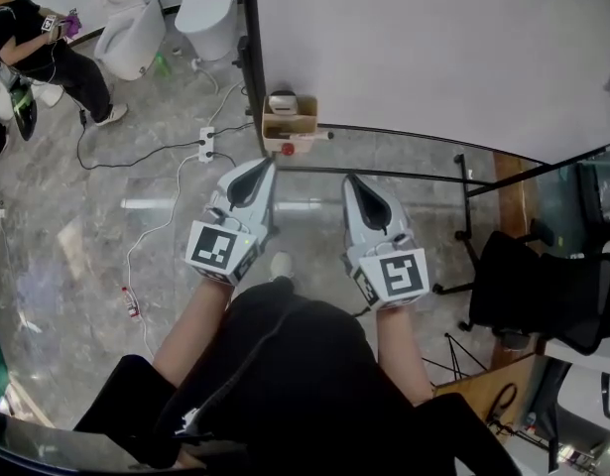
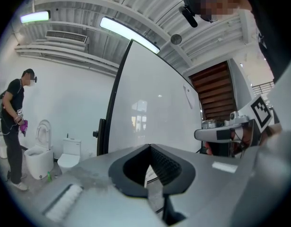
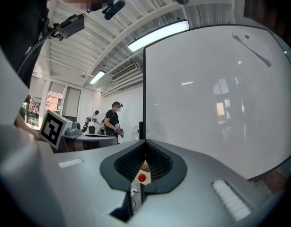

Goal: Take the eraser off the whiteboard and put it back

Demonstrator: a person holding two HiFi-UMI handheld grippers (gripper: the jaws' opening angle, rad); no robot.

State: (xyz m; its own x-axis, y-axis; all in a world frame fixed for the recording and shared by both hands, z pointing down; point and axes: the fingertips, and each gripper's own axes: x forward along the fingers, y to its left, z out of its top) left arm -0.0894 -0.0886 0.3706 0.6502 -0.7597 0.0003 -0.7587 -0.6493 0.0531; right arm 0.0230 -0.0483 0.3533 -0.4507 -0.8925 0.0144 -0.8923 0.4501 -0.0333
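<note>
While the head view looks steeply down over a person in dark clothing, two grey grippers are held side by side, both pointing level toward a large whiteboard (image 1: 433, 48) in a black frame. The left gripper (image 1: 260, 165) is clenched. In the left gripper view its two jaws meet at the tip with nothing between them, and the blank board fills the scene ahead. The right gripper (image 1: 352, 178) is likewise pressed closed and empty, and the right gripper view shows its jaws touching at the tip.

What looks like the eraser (image 1: 283, 103), a small white block with a dark middle, sits in a wooden holder (image 1: 303, 125) at the left end of the board's frame. It is ahead of the left gripper and apart from both grippers. A red knob (image 1: 288, 149) shows at the holder's near edge.

Off to the left, another person (image 1: 32, 43) stands on the pale stone floor (image 1: 66, 246) near two white toilets (image 1: 136, 33). A black chair (image 1: 552, 291) stands at the right.
</note>
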